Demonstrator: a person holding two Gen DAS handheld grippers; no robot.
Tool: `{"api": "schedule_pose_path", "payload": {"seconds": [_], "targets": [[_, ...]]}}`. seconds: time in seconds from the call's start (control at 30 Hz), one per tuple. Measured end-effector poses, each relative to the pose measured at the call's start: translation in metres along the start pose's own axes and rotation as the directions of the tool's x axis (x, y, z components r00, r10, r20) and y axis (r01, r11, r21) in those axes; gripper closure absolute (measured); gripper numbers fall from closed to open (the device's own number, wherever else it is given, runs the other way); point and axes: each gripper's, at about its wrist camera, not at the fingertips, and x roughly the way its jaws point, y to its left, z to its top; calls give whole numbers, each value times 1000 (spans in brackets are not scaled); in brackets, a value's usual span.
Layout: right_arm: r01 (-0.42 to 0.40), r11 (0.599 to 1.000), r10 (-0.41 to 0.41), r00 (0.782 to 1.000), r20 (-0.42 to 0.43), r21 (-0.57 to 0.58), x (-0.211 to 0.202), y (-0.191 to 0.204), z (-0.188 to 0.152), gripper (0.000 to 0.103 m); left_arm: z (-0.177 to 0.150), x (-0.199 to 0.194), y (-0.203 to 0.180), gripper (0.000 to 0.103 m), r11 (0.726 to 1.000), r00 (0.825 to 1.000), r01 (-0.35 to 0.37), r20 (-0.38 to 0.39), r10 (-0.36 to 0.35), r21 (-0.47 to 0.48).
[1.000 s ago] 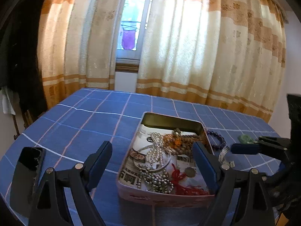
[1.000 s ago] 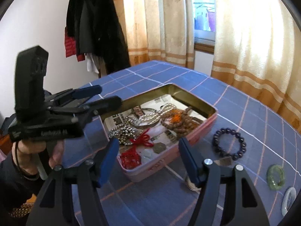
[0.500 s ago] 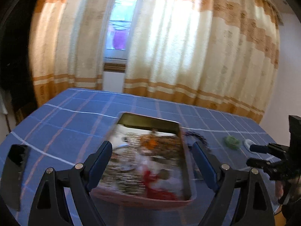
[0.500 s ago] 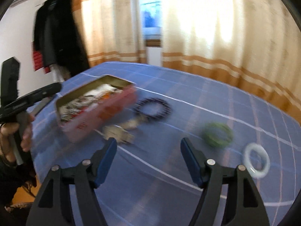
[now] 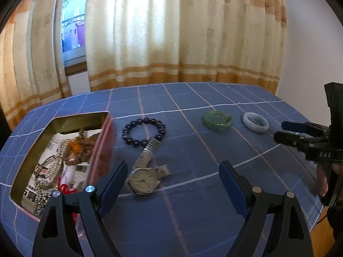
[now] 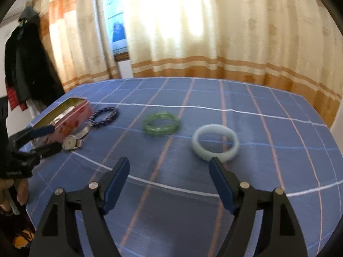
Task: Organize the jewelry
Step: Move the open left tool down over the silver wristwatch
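Here the left claw (image 5: 171, 177) hangs low over the bench (image 5: 214, 224) with its jaws spread wide and nothing between them. A watch (image 5: 144, 180) lies just ahead at about 11 o'clock, close to the left pad, its metal strap running up toward a dark bead bracelet (image 5: 144, 131) at 12 o'clock. The tin (image 5: 103, 150) sits at 10 o'clock, touching neither, already loaded with pearls, wooden beads and a red tassel, so it looks like the place where loose pieces are meant to go.

The right claw (image 6: 169, 180) is likewise released and empty. A pale bangle (image 6: 215, 142) rests just beyond its right pad at 1 o'clock, and a green bangle (image 6: 161, 123) lies farther off at 12 o'clock. Each claw seems aimed at its nearest piece: the left at the watch, the right at the pale bangle. All 4 loose pieces remain outside the tin.
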Motion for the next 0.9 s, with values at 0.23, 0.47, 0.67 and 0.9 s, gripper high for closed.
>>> {"api": "schedule_pose_path", "payload": {"seconds": [0.23, 0.47, 0.67, 0.9], "targets": [[18, 999, -19, 999, 35, 34, -9, -12, -2, 14, 0, 21, -10, 16, 1000, 995, 7, -101, -8, -7], [17, 1000, -18, 999, 35, 22, -8, -12, -2, 14, -1, 37, 0, 16, 998, 983, 2, -182, -15, -67], [14, 1000, -14, 999, 31, 26, -9, -13, -3, 13, 4, 42, 7, 16, 997, 982, -46, -186, 33, -64], [11, 1000, -12, 1000, 27, 26, -8, -13, -3, 8, 2, 42, 21, 16, 994, 975, -84, -210, 68, -67]]}}
